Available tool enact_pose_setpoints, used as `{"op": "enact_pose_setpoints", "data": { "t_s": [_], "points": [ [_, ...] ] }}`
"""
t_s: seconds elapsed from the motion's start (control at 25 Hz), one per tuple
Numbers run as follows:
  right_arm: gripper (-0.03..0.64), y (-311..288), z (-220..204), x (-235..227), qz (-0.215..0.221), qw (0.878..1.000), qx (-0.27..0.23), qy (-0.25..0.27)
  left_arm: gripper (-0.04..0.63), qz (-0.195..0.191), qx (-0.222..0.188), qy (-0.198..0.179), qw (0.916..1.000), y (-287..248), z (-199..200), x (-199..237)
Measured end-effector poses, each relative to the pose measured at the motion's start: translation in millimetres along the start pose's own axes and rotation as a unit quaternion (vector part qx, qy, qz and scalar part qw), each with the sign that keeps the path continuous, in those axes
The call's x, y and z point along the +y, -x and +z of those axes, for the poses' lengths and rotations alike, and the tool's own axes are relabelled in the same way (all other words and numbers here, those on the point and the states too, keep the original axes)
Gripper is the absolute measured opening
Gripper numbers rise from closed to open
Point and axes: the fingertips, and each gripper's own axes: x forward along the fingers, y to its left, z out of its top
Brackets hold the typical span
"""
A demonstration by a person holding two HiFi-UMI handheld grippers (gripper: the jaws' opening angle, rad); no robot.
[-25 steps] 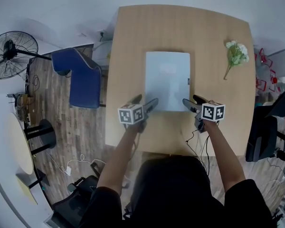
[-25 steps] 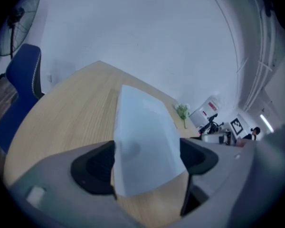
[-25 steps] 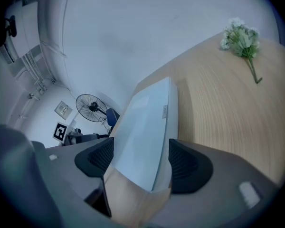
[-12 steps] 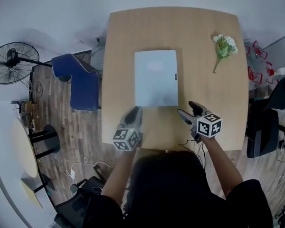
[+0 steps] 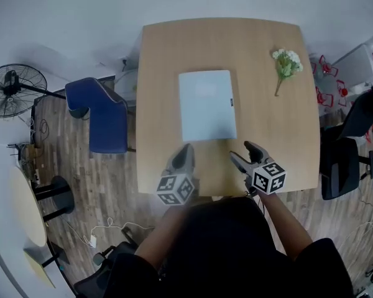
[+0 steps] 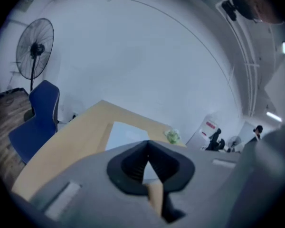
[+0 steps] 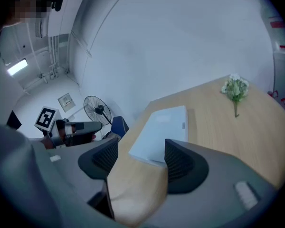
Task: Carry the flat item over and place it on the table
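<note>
The flat item point(image 5: 205, 104), a pale blue-white slab, lies flat in the middle of the wooden table point(image 5: 168, 54). Both grippers hang over the near edge, short of the item and not touching it. My left gripper point(image 5: 184, 156) is shut with nothing between its jaws. My right gripper point(image 5: 243, 152) is open; its jaws have just been closing and nothing is between them. In the left gripper view the shut left gripper point(image 6: 147, 147) points at the flat item point(image 6: 126, 133). In the right gripper view the open right gripper point(image 7: 140, 158) frames the flat item point(image 7: 164, 129).
A small bunch of white flowers point(image 5: 286, 64) lies at the table's far right. A blue chair point(image 5: 102, 113) stands off the table's left side, with a fan point(image 5: 12, 89) beyond it. A black office chair point(image 5: 342, 166) sits to the right.
Both grippers have pulled back from the flat item's near edge toward the person and risen. The left jaws have gone from wide open to shut; the right jaws have narrowed. The item stays put.
</note>
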Motion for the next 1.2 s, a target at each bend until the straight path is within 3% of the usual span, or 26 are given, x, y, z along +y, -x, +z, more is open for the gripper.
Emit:
{"op": "enact_pose_setpoints", "data": {
  "t_s": [0.08,0.24,0.4,0.48,0.64,0.84,1.04,1.2],
  "points": [
    [0.296,4.5,14.0,8.7,-0.021,0.999,-0.024,0.014,0.0,-0.011,-0.008,-0.003,0.9999,7.9,13.8,-0.6],
    [0.229,18.1,43.8,34.8,-0.052,0.995,-0.079,0.027,0.0,-0.031,-0.035,-0.081,0.9956,31.6,44.8,2.7],
    [0.142,25.0,60.6,55.0,-0.076,0.99,-0.104,0.049,0.0,-0.025,-0.05,-0.128,0.9902,45.9,64.1,9.5],
    [0.091,25.3,64.7,62.5,-0.091,0.988,-0.112,0.054,0.0,-0.016,-0.06,-0.133,0.9892,53.2,73.0,15.8],
    [0.007,22.7,76.0,80.4,-0.114,0.984,-0.118,0.07,0.0,-0.025,-0.076,-0.106,0.9912,63.0,93.6,24.6],
    [0.002,30.6,100.2,93.3,-0.135,0.976,-0.141,0.101,0.0,-0.049,-0.096,-0.12,0.987,63.3,119.4,25.7],
    [0.002,44.5,115.6,87.7,-0.168,0.962,-0.16,0.143,0.0,-0.042,-0.11,-0.153,0.9812,60.4,135.4,32.6],
    [0.002,52.9,124.7,79.9,-0.183,0.956,-0.167,0.157,0.0,-0.033,-0.114,-0.158,0.9802,56.9,140.7,36.1]
  ]
}}
